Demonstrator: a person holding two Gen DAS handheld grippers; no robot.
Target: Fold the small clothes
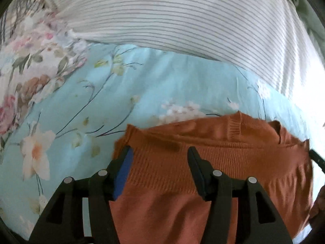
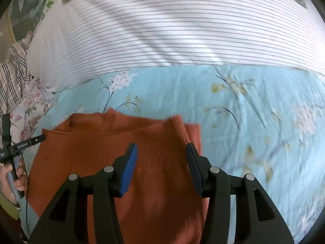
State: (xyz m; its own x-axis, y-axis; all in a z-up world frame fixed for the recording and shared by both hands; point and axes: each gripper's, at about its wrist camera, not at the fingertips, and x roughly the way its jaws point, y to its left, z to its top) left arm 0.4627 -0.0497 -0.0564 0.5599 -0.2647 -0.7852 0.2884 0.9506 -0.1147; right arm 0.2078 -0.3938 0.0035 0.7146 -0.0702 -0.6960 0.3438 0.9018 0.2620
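Both the left gripper (image 1: 160,152) and right gripper (image 2: 161,148) hover wide apart, gripping nothing, over the orange knit garment (image 2: 113,162) lying on the floral bedsheet (image 2: 243,122); I'd say a fold is being set up; next, pinch an edge.

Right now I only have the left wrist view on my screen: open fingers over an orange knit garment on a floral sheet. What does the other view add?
Observer: The right gripper is open too, poised over the ribbed band of the orange garment near its right edge.
Reviewer: Is the garment's right side hanging off anything?
Observer: No, its right edge lies flat on the blue floral sheet, with bare sheet beyond it.
Reviewer: Anything else at the far left?
Observer: Yes, the person's left hand shows there, gripping the handle of the left gripper, and a checked fabric lies beside the striped pillow.
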